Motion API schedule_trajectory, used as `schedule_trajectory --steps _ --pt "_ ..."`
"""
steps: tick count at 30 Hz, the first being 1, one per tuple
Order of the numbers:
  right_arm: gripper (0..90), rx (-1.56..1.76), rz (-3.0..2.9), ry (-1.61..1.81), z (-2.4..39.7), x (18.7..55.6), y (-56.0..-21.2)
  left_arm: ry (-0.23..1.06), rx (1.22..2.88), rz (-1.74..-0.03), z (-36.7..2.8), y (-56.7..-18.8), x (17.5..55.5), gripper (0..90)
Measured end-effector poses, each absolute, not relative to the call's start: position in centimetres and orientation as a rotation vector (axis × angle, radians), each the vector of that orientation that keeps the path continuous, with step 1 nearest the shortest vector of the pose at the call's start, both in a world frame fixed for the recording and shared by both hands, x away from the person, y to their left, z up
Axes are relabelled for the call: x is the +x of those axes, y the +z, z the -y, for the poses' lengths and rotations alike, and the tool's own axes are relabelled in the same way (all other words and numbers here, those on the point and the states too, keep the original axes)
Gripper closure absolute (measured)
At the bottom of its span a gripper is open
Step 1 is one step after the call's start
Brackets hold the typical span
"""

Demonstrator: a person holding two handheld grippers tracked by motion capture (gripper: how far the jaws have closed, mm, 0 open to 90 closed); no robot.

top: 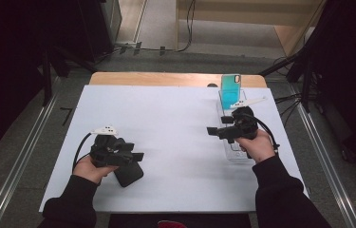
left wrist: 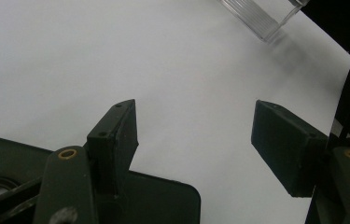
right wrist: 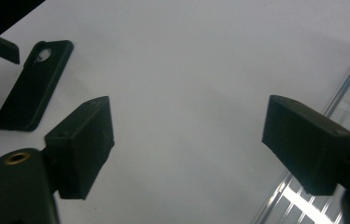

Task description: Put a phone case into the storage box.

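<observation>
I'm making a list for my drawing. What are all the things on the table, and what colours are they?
black phone case: one, black, lying flat on the sheet near the left front, under the left tongs.
teal phone case: one, teal, standing upright in the rack at the far right.
clear rack: one, see-through plastic, on the right side of the sheet.
white sheet: one, white, covering the table.
table: one, light wood, edge showing at the back.
left tongs: one, black, open, nothing between.
right tongs: one, black, open, nothing between.
hands: two, in black sleeves.
</observation>
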State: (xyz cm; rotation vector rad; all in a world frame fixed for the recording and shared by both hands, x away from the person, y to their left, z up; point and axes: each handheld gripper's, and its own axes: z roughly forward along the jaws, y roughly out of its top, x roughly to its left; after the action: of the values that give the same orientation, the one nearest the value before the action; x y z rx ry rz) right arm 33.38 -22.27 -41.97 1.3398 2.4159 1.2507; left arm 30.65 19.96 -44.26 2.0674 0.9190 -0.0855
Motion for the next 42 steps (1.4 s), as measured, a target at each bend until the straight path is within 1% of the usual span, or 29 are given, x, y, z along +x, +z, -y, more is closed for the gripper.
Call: schedule_trajectory --steps 10,12,22,34,37,42 --pt "16.1 1.272 -2.5 1.287 21.9 31.0 -42.5 -0.088 2.061 -0.926 -20.1 -44.2 30.4 31.5" --pt "18.0 1.264 -2.513 1.289 21.8 30.4 -42.7 -0.089 2.063 -0.927 -20.1 -44.2 30.4 31.5" --pt "18.0 1.231 -2.562 1.278 22.2 27.9 -43.9 -0.1 2.071 -0.912 -19.9 -44.1 30.2 31.5" --pt "18.0 1.185 -2.653 1.236 22.4 25.8 -46.0 -0.124 2.067 -0.902 -20.3 -44.3 29.1 31.3" --pt "18.0 1.18 -2.675 1.205 22.4 25.4 -46.3 -0.123 2.067 -0.904 -20.5 -44.4 29.1 28.1" --pt "17.9 1.184 -2.677 1.204 22.5 25.2 -46.5 -0.104 2.062 -0.926 -21.2 -44.3 29.3 28.2"
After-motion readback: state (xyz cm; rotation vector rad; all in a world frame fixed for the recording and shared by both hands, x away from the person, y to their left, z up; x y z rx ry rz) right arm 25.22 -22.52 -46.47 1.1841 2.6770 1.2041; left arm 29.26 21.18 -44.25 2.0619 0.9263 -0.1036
